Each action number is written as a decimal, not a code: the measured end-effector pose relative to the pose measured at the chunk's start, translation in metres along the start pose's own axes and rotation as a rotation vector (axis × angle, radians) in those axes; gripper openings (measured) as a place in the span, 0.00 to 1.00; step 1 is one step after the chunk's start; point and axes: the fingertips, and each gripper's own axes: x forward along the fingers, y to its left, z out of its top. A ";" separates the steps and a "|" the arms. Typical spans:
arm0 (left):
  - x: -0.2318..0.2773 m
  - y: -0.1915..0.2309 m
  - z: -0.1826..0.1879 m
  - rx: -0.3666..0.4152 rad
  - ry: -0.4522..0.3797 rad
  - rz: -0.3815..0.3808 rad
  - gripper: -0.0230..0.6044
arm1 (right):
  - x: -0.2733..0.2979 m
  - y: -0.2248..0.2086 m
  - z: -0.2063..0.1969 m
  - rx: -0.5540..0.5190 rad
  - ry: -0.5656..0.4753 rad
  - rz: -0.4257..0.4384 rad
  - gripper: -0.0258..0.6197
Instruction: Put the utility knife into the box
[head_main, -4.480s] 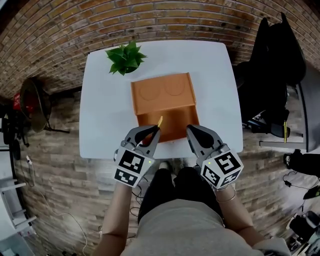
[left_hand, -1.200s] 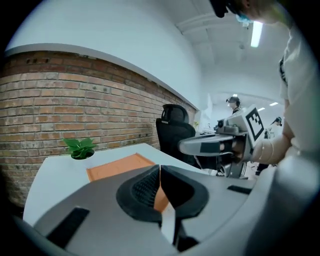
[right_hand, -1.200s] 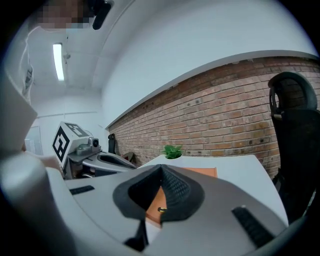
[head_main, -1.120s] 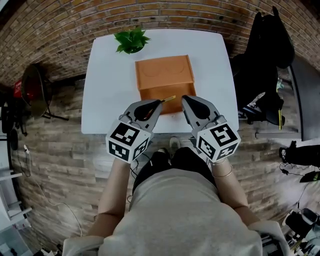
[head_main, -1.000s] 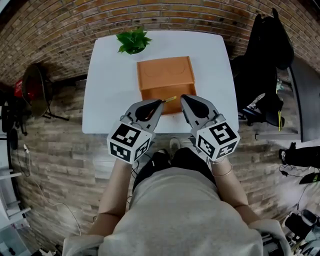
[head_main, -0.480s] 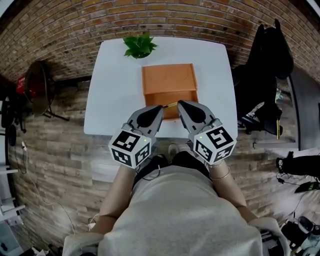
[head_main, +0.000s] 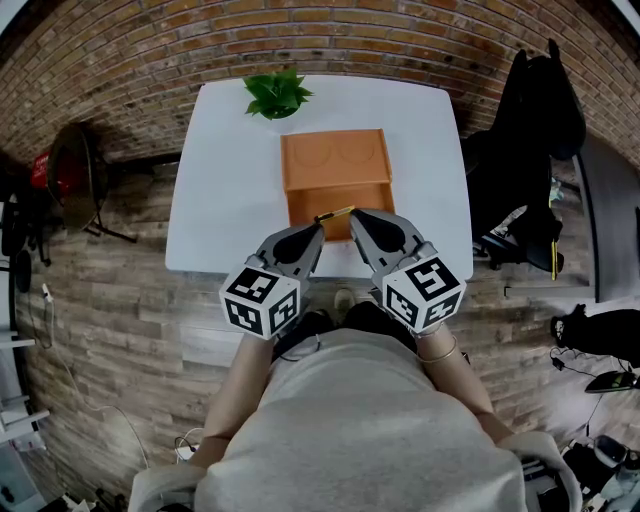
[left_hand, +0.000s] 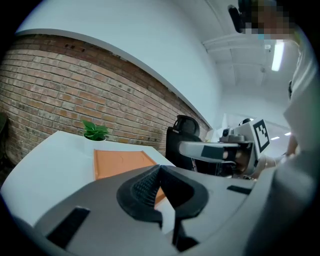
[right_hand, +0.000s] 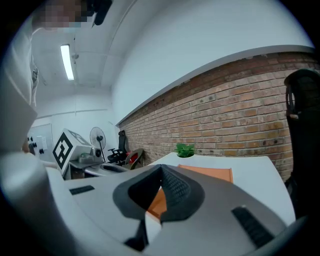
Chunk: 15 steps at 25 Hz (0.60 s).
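The orange box (head_main: 336, 160) stands open on the white table (head_main: 220, 200), its lid laid back toward the wall. The utility knife (head_main: 335, 213), dark with a yellow end, lies slantwise over the box's near compartment, just past both gripper tips. My left gripper (head_main: 318, 229) hangs at the box's near left corner, and in its own view the jaws meet with nothing between them (left_hand: 159, 169). My right gripper (head_main: 354, 216) sits close beside the knife's right end, its jaws likewise together and empty (right_hand: 161, 171). Neither gripper view shows the knife.
A small green potted plant (head_main: 276, 93) stands at the table's far edge behind the box. A black office chair with dark clothing (head_main: 530, 130) is to the right of the table. A brick wall runs behind the table, and the floor is brick-patterned.
Both grippers have drawn back a little toward the person and lower in the picture. The knife keeps its place over the box's near compartment. Earlier it stuck up from the left gripper's tip.
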 end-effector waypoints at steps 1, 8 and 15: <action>0.000 -0.001 -0.002 0.000 0.007 -0.001 0.05 | 0.000 0.001 -0.002 0.002 0.005 0.003 0.04; 0.004 -0.006 -0.015 -0.008 0.038 0.001 0.05 | 0.002 0.003 -0.013 0.016 0.030 0.018 0.04; 0.006 0.001 -0.022 -0.026 0.073 0.027 0.05 | 0.000 0.002 -0.014 0.027 0.033 0.020 0.04</action>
